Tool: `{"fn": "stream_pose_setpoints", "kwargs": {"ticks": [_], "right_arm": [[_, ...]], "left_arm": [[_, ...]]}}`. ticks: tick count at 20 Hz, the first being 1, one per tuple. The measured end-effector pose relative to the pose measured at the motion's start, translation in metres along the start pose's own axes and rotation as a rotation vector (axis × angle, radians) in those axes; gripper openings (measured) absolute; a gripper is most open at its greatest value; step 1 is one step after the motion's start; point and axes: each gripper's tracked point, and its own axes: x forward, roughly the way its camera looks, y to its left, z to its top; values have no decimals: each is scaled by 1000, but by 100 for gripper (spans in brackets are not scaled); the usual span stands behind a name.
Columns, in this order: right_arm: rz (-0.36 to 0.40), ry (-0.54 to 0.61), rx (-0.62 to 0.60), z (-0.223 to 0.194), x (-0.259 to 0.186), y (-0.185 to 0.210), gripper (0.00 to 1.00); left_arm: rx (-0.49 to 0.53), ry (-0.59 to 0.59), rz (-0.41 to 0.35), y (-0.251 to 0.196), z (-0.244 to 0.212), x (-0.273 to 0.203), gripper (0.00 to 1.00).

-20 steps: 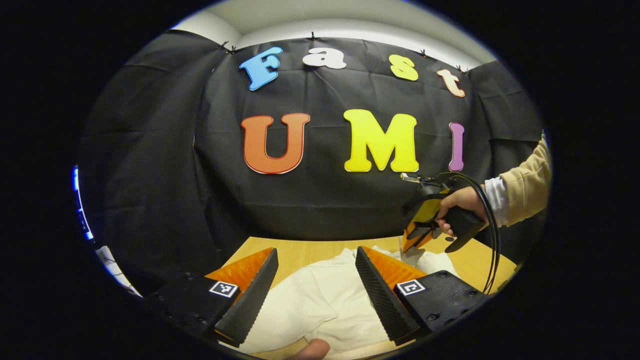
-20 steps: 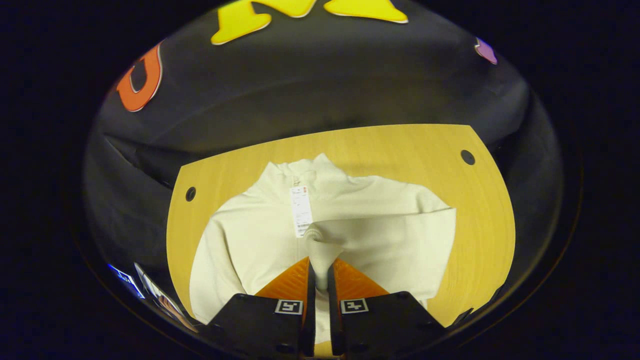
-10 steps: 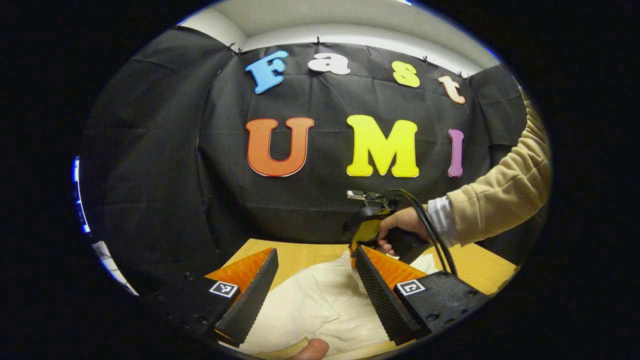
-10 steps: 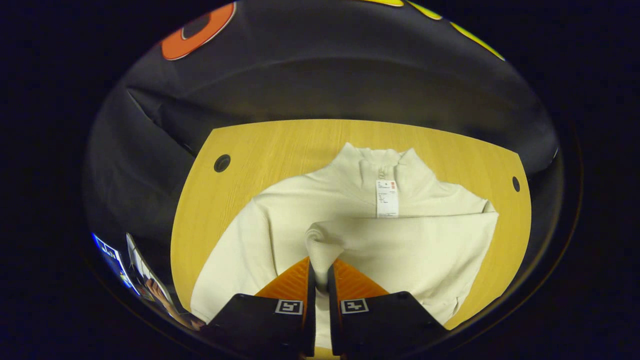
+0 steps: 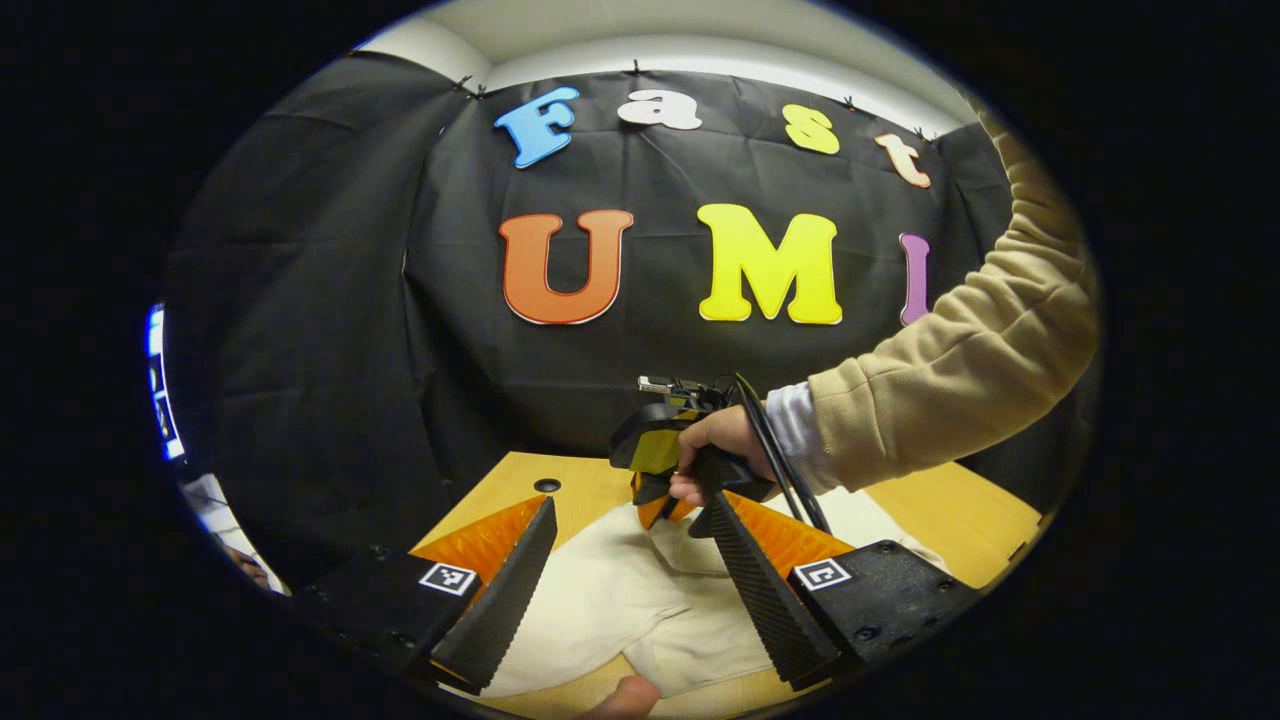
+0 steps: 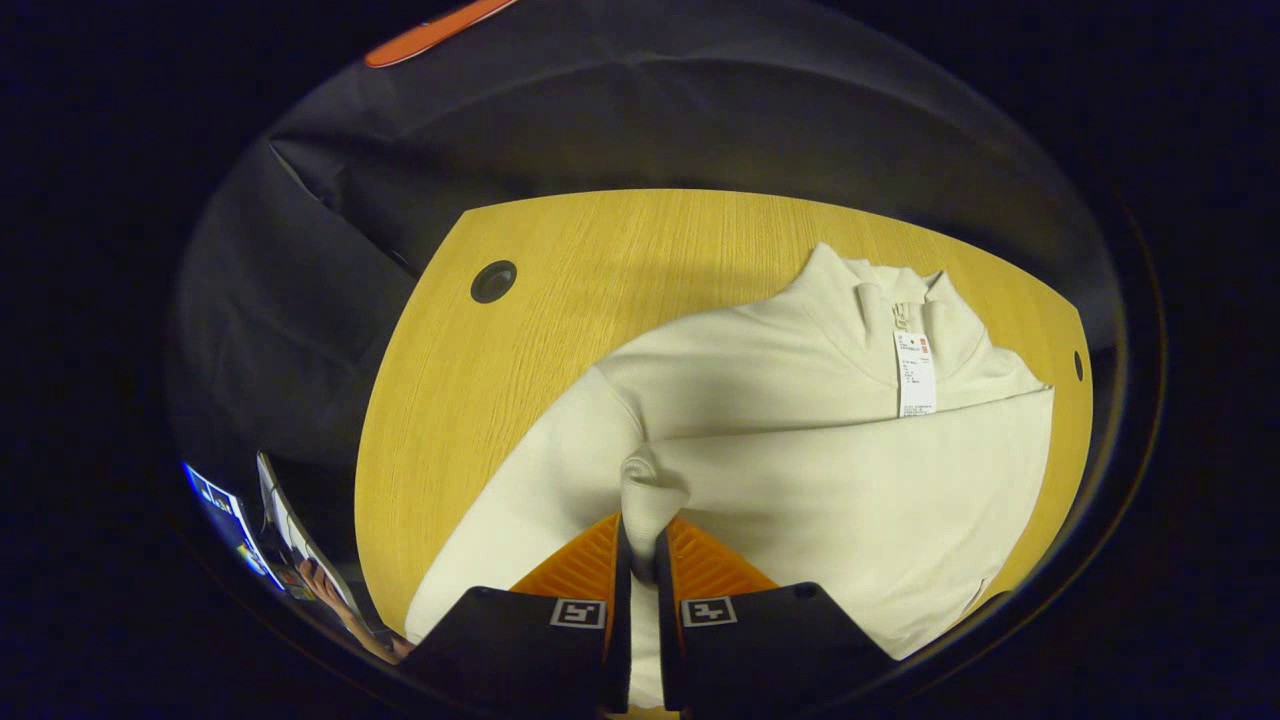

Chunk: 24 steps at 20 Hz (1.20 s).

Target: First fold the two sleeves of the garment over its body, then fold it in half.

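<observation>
my right gripper pinches the sleeve cuff, the sleeve running across the body below the collar. my left gripper gapes over the near hem, holding nothing.

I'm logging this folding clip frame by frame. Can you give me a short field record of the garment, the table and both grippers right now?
garment: cream long-sleeved knit top with a high collar, lying flat, collar toward the far edge
sleeve: cuff end of one cream sleeve pinched and drawn across the body
tag: white paper tag hanging at the collar
surface: light wooden table with round cable holes
right gripper: jaws closed on the sleeve cuff
left gripper: jaws open above the garment, gripping nothing
person: beige-sleeved arm holding the right gripper
</observation>
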Motion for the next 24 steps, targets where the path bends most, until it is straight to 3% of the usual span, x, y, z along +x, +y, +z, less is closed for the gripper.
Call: {"fn": "stream_pose_setpoints", "kwargs": {"ticks": [1, 3, 8, 9, 11, 13, 19, 20, 24], "right_arm": [[0, -1, 15, 1, 1, 2, 18], [13, -6, 43, 2, -1, 0, 18], [66, -47, 51, 3, -33, 5, 58], [73, -63, 45, 6, -43, 4, 71], [73, -108, 30, 11, -62, -1, 72], [46, -156, 12, 13, -82, -15, 92], [-50, -317, 46, 29, -155, -83, 96], [-71, -367, 46, 33, -171, -96, 92], [-180, -595, 31, 50, -250, -164, 96]], "left_arm": [[-22, 9, 12, 3, -2, 0, 99], [-43, 25, 35, 9, -7, -3, 99], [-28, 36, 37, 11, -9, -12, 95], [-23, 41, 34, 10, -9, -14, 95], [-7, 46, 39, 12, -9, -15, 95], [3, 61, 53, 15, -12, -17, 95], [-5, 113, 115, 35, -22, -27, 96], [-6, 123, 130, 39, -25, -28, 95], [-30, 186, 225, 68, -41, -36, 96]]}}
